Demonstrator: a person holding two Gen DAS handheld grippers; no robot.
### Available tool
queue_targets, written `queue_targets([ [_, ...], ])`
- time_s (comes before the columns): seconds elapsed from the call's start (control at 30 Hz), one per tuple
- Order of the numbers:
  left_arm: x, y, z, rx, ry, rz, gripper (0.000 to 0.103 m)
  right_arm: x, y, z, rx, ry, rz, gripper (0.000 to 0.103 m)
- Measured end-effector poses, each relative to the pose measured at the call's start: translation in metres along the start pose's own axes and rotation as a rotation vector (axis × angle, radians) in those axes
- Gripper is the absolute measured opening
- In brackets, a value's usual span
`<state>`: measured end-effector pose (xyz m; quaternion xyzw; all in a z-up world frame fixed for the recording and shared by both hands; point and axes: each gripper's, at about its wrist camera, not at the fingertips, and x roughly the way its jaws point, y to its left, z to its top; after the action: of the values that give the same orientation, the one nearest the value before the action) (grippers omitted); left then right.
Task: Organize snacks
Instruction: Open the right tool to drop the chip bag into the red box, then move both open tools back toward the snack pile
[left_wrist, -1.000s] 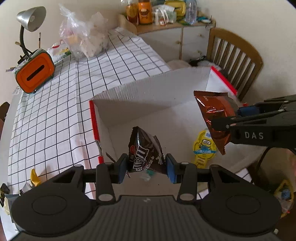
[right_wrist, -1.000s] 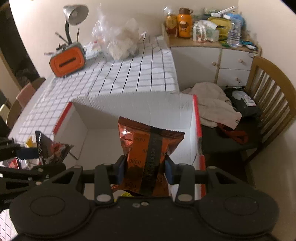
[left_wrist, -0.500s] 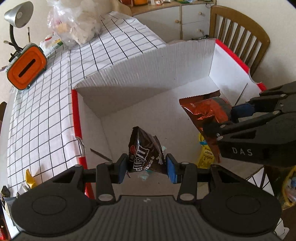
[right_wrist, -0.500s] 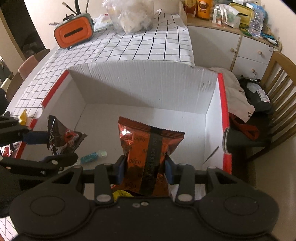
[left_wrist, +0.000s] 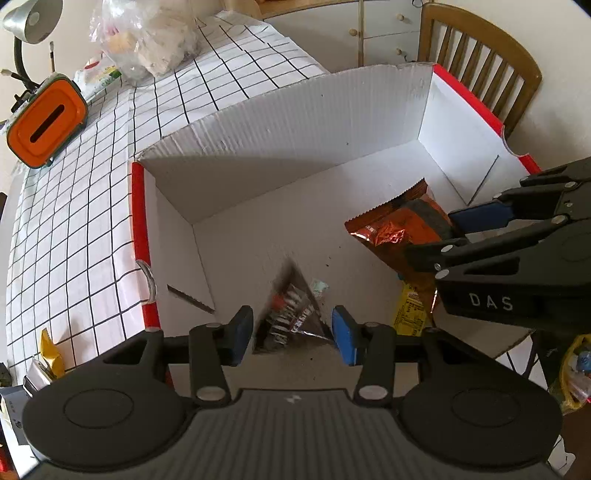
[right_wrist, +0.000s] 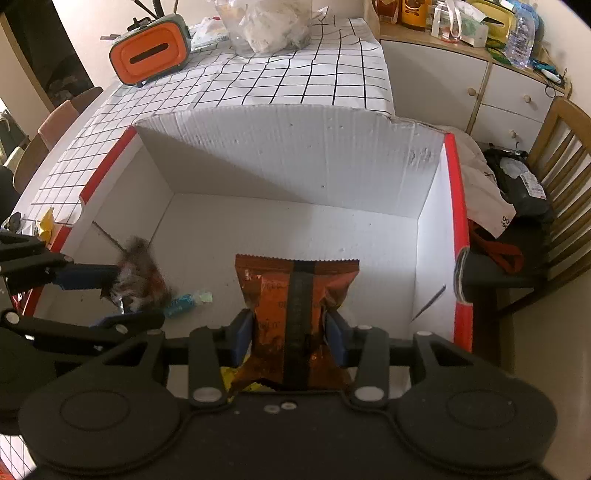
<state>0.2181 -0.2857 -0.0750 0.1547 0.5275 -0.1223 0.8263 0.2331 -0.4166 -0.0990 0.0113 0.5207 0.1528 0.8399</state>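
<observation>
A white cardboard box with red rims lies open on the checked tablecloth. My left gripper is open over the box; a dark M&M's packet, blurred, falls between its fingers, also in the right wrist view. My right gripper is shut on an orange Oreo bag held over the box floor; it also shows in the left wrist view. A yellow snack packet and a small teal candy lie in the box.
An orange tissue box and a clear plastic bag stand at the table's far end. A wooden chair with clothes is to the right. Loose wrappers lie at the table's near left edge.
Both grippers have moved lower into the box. My left gripper has opened and let go of the M&M's packet, which drops. The right gripper still holds the Oreo bag.
</observation>
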Motion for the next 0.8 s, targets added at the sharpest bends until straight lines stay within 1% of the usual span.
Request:
queue_targets([
  [0.1, -0.004, 0.003, -0.001, -0.009, -0.007, -0.010, 0.048, -0.005, 0.000, -0.001, 0.004, -0.006, 0.005, 0.044],
  [0.17, -0.007, 0.006, -0.002, -0.019, -0.017, -0.019, 0.054, -0.010, 0.000, -0.002, 0.007, -0.018, 0.009, 0.044],
  [0.4, -0.027, 0.014, -0.010, -0.042, -0.066, -0.033, 0.057, -0.035, 0.003, -0.005, 0.021, -0.062, 0.037, 0.048],
  [0.47, -0.034, 0.017, -0.013, -0.055, -0.081, -0.040, 0.061, -0.042, 0.005, -0.006, 0.024, -0.076, 0.041, 0.050],
  [0.67, -0.059, 0.029, -0.022, -0.078, -0.140, -0.046, 0.067, -0.064, 0.015, -0.008, 0.032, -0.119, 0.057, 0.056],
  [0.77, -0.071, 0.036, -0.027, -0.091, -0.171, -0.045, 0.071, -0.075, 0.023, -0.009, 0.025, -0.141, 0.067, 0.060],
  [0.8, -0.076, 0.038, -0.029, -0.094, -0.181, -0.044, 0.071, -0.077, 0.026, -0.009, 0.023, -0.149, 0.069, 0.063],
])
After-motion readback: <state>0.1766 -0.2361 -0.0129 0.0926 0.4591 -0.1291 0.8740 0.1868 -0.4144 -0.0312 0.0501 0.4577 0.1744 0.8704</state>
